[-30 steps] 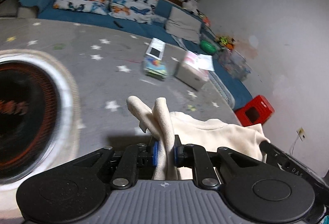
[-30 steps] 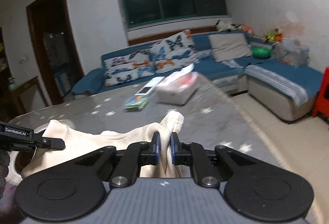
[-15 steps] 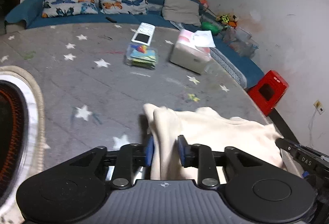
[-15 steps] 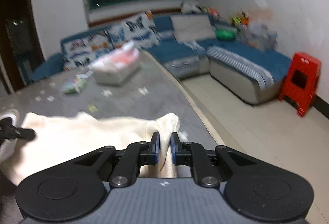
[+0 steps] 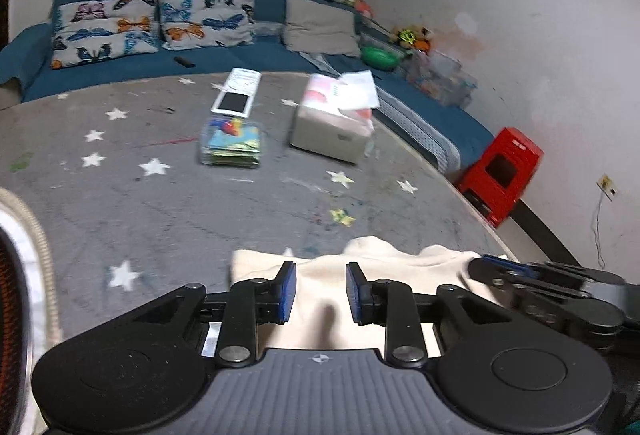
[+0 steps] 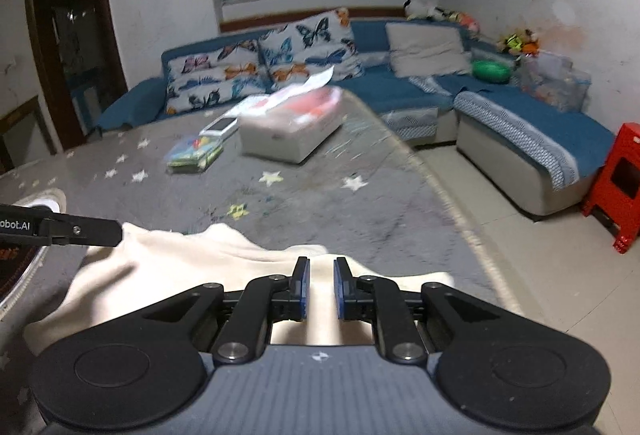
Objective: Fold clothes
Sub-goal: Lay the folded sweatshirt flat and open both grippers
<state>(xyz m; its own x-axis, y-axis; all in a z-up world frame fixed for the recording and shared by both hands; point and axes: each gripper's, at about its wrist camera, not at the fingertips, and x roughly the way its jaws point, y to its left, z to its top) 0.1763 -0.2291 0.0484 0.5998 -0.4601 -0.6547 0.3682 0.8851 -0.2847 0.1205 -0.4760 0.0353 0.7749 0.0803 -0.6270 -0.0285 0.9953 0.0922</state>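
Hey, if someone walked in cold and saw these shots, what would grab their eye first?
Probably the cream garment spread on the grey star-patterned table, with the left gripper and right gripper both open over its near edge. Next, the butterfly cushions on the blue sofa behind, and the red stool at far right.

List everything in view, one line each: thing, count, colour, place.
garment: 1, cream, near table edge
table: 1, grey with stars
tissue box: 1, white and pink, far side of table
card stack: 1, multicoloured, left of tissue box
white device: 1, behind card stack
sofa: 1, blue
butterfly cushions: 2, on sofa
stool: 1, red, by wall
left gripper: 1, black, open over garment
right gripper: 1, black, open over garment
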